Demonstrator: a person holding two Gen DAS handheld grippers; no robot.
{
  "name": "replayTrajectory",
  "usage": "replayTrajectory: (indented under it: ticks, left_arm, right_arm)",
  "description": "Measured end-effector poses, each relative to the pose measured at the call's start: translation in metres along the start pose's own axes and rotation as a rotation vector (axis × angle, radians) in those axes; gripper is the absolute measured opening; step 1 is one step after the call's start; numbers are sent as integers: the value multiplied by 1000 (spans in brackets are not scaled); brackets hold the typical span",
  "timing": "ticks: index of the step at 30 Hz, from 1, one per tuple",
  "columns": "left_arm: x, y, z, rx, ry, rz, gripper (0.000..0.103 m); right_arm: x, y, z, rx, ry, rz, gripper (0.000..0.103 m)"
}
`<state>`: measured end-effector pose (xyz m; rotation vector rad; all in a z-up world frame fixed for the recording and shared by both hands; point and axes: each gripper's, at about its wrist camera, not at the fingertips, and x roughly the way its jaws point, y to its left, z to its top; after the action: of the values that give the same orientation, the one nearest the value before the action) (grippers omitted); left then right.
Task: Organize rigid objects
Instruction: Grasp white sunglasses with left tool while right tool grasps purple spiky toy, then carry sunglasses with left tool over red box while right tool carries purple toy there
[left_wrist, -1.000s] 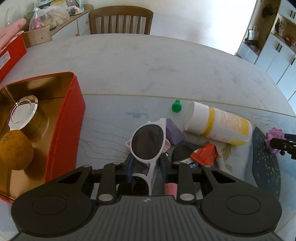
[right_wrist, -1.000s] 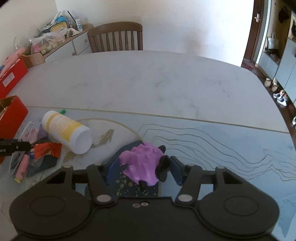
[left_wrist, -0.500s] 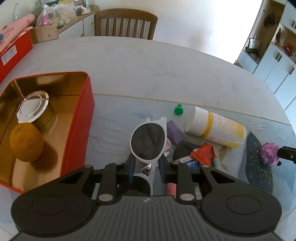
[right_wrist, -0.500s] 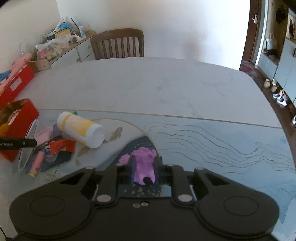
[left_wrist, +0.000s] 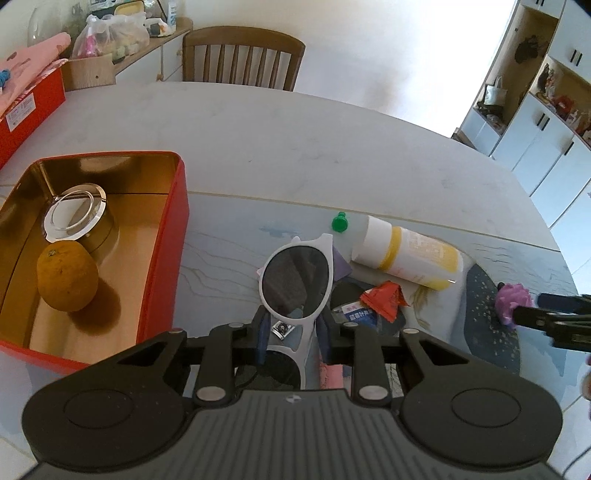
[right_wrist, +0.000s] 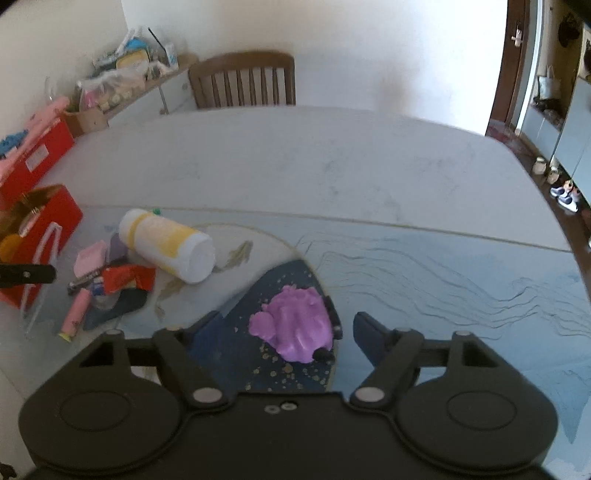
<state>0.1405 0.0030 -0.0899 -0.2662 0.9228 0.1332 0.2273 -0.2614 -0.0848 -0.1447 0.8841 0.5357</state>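
Observation:
My left gripper (left_wrist: 291, 328) is shut on white-framed sunglasses (left_wrist: 295, 275) and holds them above the table, right of the open red tin (left_wrist: 162, 258). The tin holds an orange (left_wrist: 67, 276) and a shiny metal can (left_wrist: 79, 218). My right gripper (right_wrist: 284, 328) is open around a purple toy (right_wrist: 295, 326) that rests on the dark blue patch of the mat. A white and yellow bottle (left_wrist: 410, 254) lies on its side; it also shows in the right wrist view (right_wrist: 166, 245).
Small clutter lies by the bottle: a red wrapper (left_wrist: 384, 297), a green cap (left_wrist: 339, 222), a pink tube (right_wrist: 75, 312), a purple block (right_wrist: 118, 245). A wooden chair (left_wrist: 240, 59) stands at the far table edge. A red box (left_wrist: 26, 107) sits far left.
My right gripper had closed on the purple toy, then opened; the toy now lies on the mat between its fingers. My left gripper rose and drew back with the sunglasses.

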Motion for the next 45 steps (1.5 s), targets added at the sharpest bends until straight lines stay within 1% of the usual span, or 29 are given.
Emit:
replayTrajectory:
  ticks: [2, 5, 10, 15, 17, 22, 26, 31, 34, 39, 45]
  left_arm:
    - [-2, 0, -1, 4, -1, -2, 26]
    - [-5, -1, -3, 8, -1, -4, 26]
    - [-9, 1, -6, 3, -2, -7, 26]
    - [-12, 3, -7, -7, -6, -8, 26]
    - [-13, 4, -7, -9, -5, -12, 26]
    - [-17, 4, -5, -14, -1, -27, 26]
    - [-25, 2, -3, -7, 4, -39, 26]
    - [-41, 2, 0, 11, -3, -40, 26]
    - [-50, 7, 4, 5, -4, -51, 26]
    - [-61, 23, 10, -10, -15, -48, 26]
    - [-74, 54, 17, -23, -39, -33, 26]
  right_arm:
    - [8, 0, 0, -2, 11, -14, 76]
    - [18, 0, -3, -12, 40, -5, 71]
    - [21, 7, -7, -66, 52, -31, 63]
    - [18, 4, -8, -36, 43, -42, 63]
    - [13, 3, -8, -25, 36, -34, 62]
    - [-11, 12, -2, -11, 19, -6, 62]
    - [-33, 28, 6, -32, 6, 21, 62]
    - [-57, 55, 20, -68, -32, 89, 63]
    - [-67, 73, 28, -99, -52, 123, 63]
    - [-71, 109, 41, -149, -72, 165, 63]
    - [-66, 155, 52, -209, -80, 197, 62]
